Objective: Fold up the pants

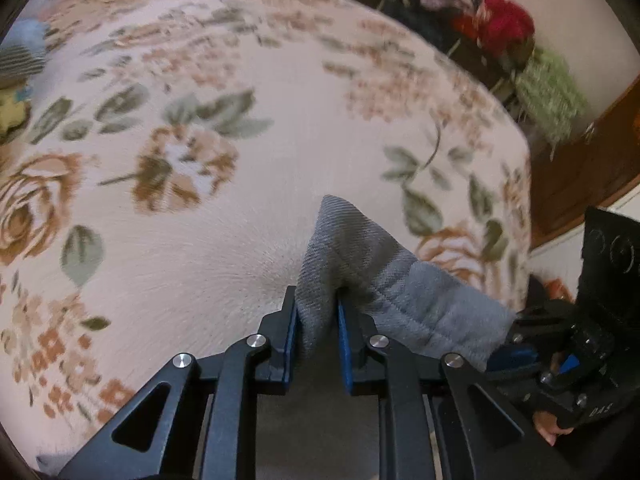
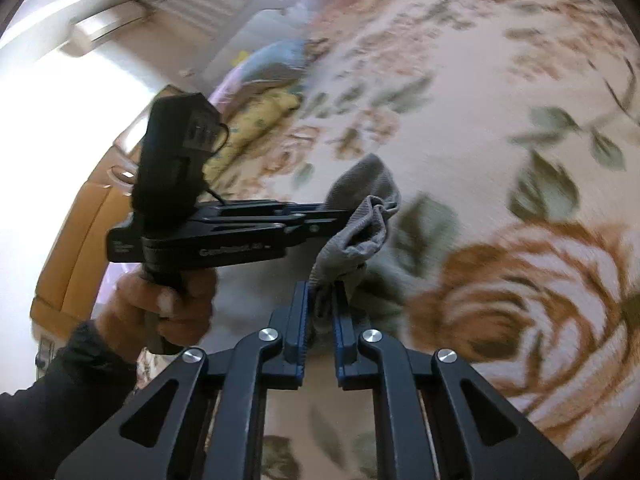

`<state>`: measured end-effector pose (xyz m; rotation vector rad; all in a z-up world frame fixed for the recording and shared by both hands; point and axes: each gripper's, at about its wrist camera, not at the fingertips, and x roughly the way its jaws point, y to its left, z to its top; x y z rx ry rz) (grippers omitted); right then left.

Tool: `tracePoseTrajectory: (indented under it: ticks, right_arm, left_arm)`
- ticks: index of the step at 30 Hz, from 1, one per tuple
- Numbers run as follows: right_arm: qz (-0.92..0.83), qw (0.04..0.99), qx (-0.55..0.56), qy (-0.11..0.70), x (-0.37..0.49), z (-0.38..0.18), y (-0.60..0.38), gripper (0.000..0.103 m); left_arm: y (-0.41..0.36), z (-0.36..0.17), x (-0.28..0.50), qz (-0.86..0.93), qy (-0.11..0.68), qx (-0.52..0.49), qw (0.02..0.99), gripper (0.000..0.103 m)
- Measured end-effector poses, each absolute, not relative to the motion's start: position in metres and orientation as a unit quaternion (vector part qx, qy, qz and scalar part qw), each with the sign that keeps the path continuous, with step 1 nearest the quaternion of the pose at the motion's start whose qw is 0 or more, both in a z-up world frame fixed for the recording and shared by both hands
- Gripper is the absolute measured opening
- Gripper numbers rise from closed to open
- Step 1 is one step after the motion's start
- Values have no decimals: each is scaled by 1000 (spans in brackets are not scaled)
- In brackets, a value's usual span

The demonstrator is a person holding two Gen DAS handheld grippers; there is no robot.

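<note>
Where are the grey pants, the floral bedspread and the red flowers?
grey pants (image 1: 352, 248): left wrist view, on the raised fold above the clamp.
floral bedspread (image 1: 248, 208): left wrist view, on a bare pink patch.
red flowers (image 1: 506, 26): left wrist view, on the blooms, top right.

Two grippers, one grey pants, one floral bedspread

Most of the pants hang below the bottom edge of both views, so only a bunched grey corner shows. The cloth pinched inside the left tool and right tool is hidden by the blue pads. Far clutter beside the bed is blurred, perhaps flowers.
</note>
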<state>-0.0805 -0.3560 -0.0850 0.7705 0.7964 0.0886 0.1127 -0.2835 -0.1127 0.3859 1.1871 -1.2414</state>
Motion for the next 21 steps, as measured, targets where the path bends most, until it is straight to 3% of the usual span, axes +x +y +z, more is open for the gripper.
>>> tracePoseTrajectory:
  ticks: [10, 21]
  right_arm:
    - [153, 861, 322, 362, -36, -51, -291, 12]
    - [250, 823, 256, 441, 14, -93, -189, 11]
  left_arm:
    - [-191, -78, 143, -517, 506, 49, 689, 16]
    - [-77, -130, 155, -423, 557, -43, 713, 17]
